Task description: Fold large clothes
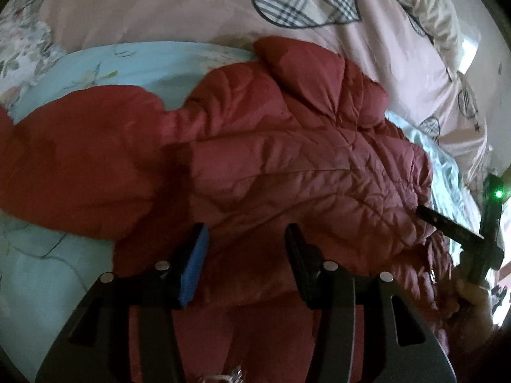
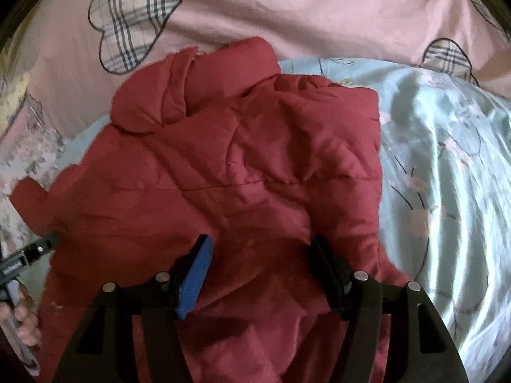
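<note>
A dark red quilted jacket [image 1: 271,159] lies spread on a light blue flowered sheet [image 1: 48,271]. It also shows in the right wrist view [image 2: 223,175], with its collar at the far end. My left gripper [image 1: 246,233] is open, its jaws wide apart just over the jacket's near part. My right gripper [image 2: 260,245] is open too, jaws apart over the near hem. The right gripper shows at the right edge of the left wrist view [image 1: 447,223], beside the jacket's right side. The left gripper shows at the left edge of the right wrist view [image 2: 32,252].
A pink duvet [image 2: 287,9] with plaid heart patches lies bunched behind the jacket. It shows in the left wrist view [image 1: 159,6] as well. The blue sheet [image 2: 447,175] is wrinkled to the right of the jacket. A flowered pillow [image 1: 22,44] lies far left.
</note>
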{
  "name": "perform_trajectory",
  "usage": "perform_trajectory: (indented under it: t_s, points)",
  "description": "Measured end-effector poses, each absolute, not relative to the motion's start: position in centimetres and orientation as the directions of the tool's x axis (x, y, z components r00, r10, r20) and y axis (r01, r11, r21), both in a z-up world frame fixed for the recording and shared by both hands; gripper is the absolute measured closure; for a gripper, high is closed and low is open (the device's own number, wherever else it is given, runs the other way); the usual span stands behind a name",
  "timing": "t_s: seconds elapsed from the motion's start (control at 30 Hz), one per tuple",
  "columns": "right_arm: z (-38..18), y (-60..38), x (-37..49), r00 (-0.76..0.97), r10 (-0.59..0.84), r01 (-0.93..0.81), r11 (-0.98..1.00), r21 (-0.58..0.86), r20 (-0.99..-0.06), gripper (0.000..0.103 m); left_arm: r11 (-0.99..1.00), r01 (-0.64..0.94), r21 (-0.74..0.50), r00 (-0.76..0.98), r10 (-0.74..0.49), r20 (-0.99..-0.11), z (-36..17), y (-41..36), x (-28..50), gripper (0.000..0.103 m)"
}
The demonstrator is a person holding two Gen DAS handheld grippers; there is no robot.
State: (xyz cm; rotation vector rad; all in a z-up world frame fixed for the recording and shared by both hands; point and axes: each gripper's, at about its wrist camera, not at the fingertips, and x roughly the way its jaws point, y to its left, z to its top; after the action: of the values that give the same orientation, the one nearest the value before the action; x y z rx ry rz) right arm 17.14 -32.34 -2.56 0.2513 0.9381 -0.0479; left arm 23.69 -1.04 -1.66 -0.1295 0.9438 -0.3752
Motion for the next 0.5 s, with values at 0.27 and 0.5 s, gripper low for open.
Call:
perform_trajectory:
  t_s: [0.27, 0.5]
  points:
    - [-0.5, -30.8, 13.5, 0.614, 0.161, 0.09, 0.958, 0.271, -0.773, 0.03, 0.932, 0.103, -0.349, 0.58, -0.341, -0.74, -1.2, 5.8, 22.5, 0.042]
    - [0.3, -28.5, 12.1, 0.603, 0.196, 0.02, 0.965, 0.26, -0.773, 0.029, 0.933, -0.034, -0.359, 0.617, -0.262, -0.742, -1.6, 11.7, 22.5, 0.035]
